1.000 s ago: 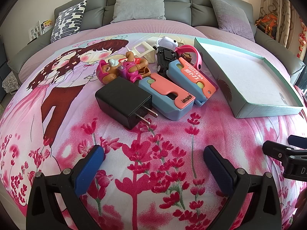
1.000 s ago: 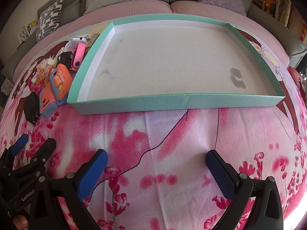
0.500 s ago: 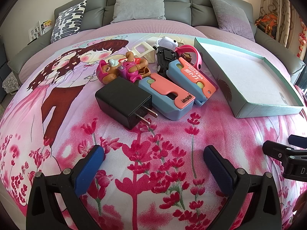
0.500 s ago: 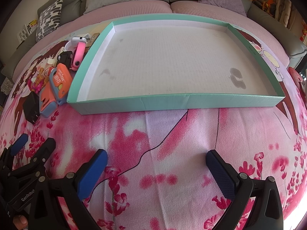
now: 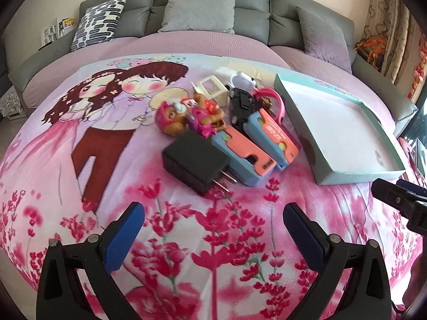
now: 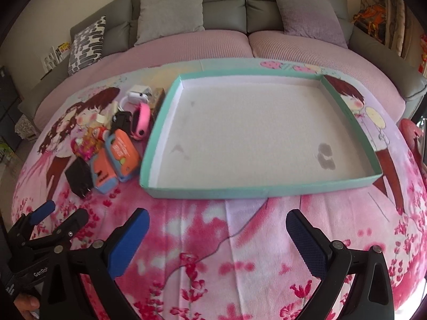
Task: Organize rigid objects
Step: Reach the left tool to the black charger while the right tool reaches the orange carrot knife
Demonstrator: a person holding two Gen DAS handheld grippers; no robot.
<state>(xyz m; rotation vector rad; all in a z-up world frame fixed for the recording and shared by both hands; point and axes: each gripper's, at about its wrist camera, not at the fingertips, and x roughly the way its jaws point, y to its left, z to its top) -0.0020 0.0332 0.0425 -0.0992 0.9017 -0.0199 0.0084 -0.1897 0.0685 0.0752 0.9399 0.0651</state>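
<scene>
A grey padded sofa (image 5: 213, 13) stood behind the pink cartoon-printed blanket (image 5: 80, 138). A black-and-white patterned cushion (image 5: 97, 21) and plain grey pillow (image 5: 200, 9) leaned against it

Bare blanket (image 5: 213, 213) fronts the toy pile (image 5: 226, 128); tray (image 6: 256, 189) interior unobstructed.

Shallow teal tray (image 6: 160, 122) lies flat, white inside; toys, black charger (image 5: 196, 161), two blue-orange cases (image 5: 275, 133) cluster at its nine o'clock.

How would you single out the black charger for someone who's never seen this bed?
Start at the teal tray on the pink blanket; the toy pile sits left of it. The black charger lies at the pile's near edge: the only plain black block, two metal prongs pointing forward.
</scene>
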